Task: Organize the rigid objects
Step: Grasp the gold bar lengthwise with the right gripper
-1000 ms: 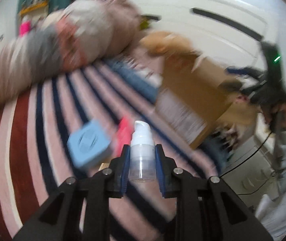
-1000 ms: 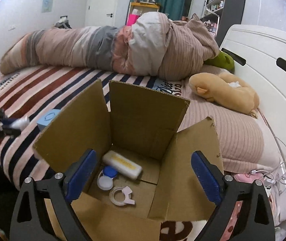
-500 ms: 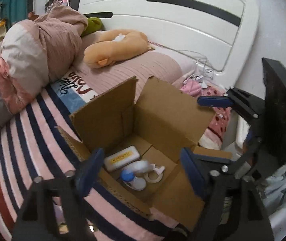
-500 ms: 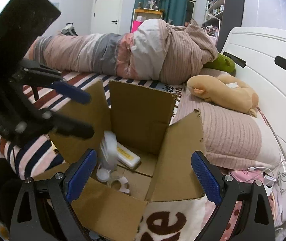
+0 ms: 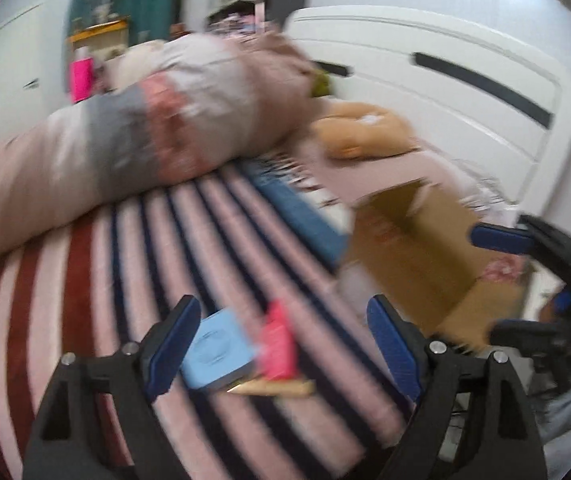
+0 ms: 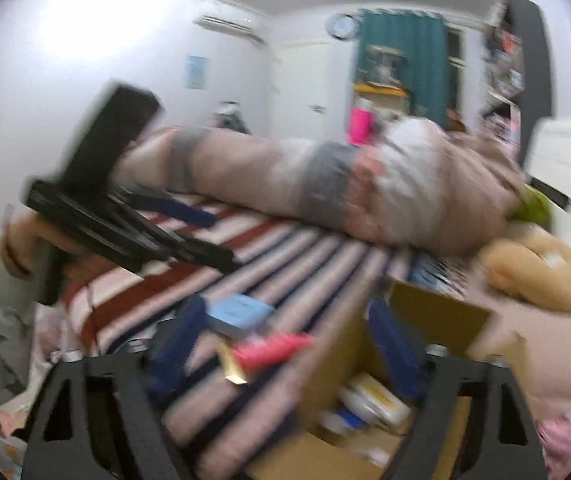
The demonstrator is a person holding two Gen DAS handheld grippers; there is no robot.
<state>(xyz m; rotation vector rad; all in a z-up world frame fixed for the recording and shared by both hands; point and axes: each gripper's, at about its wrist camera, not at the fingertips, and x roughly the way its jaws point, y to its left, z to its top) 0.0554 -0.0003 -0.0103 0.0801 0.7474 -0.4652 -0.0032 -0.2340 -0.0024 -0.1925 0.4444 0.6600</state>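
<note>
Both views are motion-blurred. My left gripper (image 5: 281,344) is open and empty above the striped bedspread (image 5: 133,280). Between its jaws lie a light blue square box (image 5: 217,352), a pink packet (image 5: 279,344) and a tan flat item (image 5: 273,388). The open cardboard box (image 5: 425,256) stands to the right. My right gripper (image 6: 289,348) is open and empty, over the box's left wall (image 6: 333,360). Inside the box (image 6: 369,400) lie a white-and-yellow tube and blue-white items. The blue box (image 6: 241,312) and pink packet (image 6: 269,350) lie left of the cardboard box. The left gripper (image 6: 189,232) shows at the left.
A rolled pink-and-grey duvet (image 5: 125,148) lies across the far side of the bed. A tan plush toy (image 5: 365,132) sits near the white headboard (image 5: 465,92). The right gripper (image 5: 525,248) shows at the right edge of the left wrist view.
The left gripper has swung away from over the cardboard box back to the bedspread items, having let go of the pump bottle earlier. The right gripper has tilted up and leftward.
</note>
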